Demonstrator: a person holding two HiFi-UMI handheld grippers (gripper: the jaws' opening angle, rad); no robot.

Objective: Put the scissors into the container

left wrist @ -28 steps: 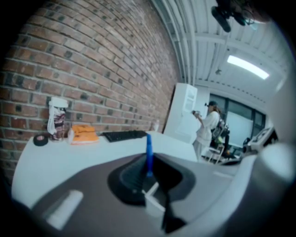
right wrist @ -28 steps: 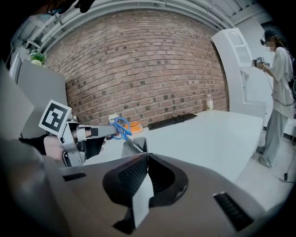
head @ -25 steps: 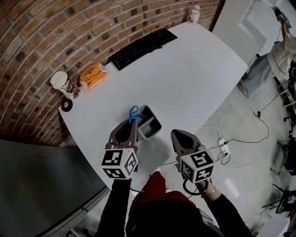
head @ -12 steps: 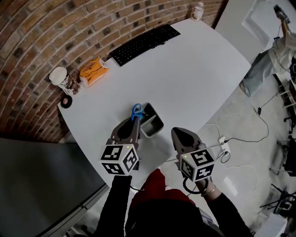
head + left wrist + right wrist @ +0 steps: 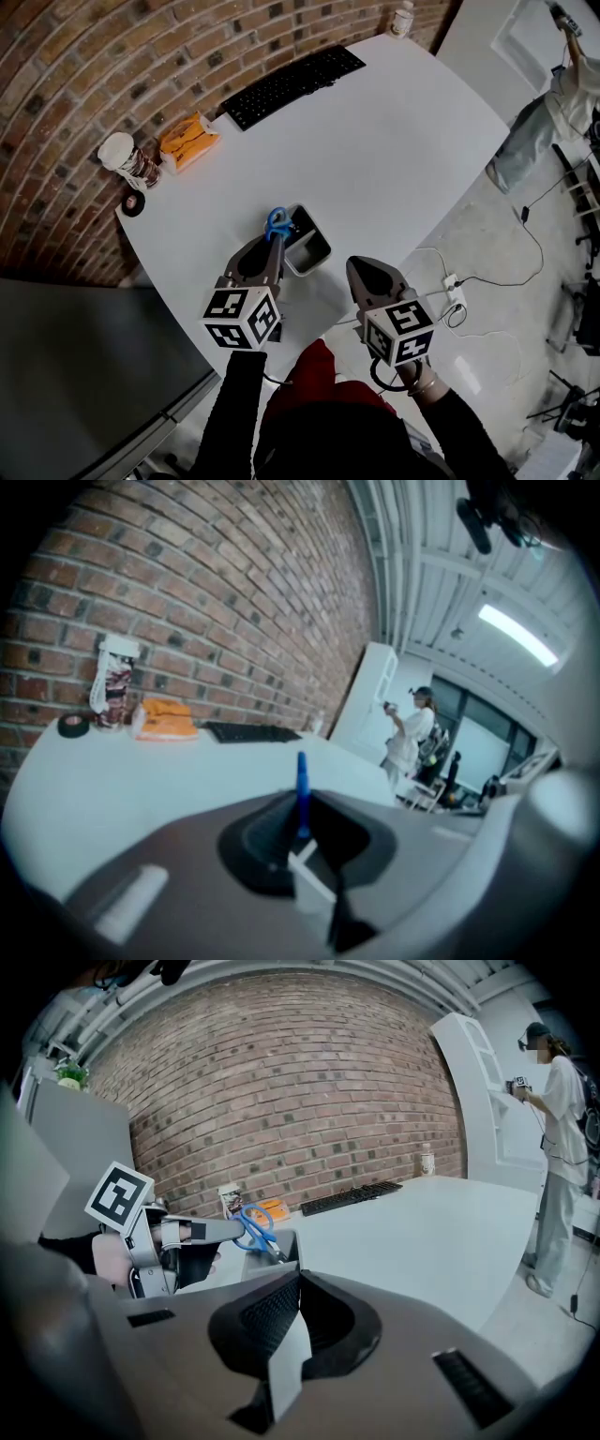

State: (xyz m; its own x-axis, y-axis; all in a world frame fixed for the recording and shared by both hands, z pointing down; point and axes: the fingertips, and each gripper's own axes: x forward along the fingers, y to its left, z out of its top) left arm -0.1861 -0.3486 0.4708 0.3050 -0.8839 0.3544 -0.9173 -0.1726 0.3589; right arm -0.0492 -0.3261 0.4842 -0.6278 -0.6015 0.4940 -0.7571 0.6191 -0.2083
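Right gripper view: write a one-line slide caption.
Left gripper holds blue-handled scissors blades-down over the open grey rectangular container on the white table; right gripper shut, empty.

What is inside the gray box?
Only the scissors tips seem to dip into the container; the left gripper holds their blue handles above it. The dark bottom is too shadowed to see.

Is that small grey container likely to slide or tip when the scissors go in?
Likely slides easily: the container looks small and thin-walled on a smooth white table. Tipping seems possible, since the scissors, held tilted in the left gripper, meet it near one rim with handles above.
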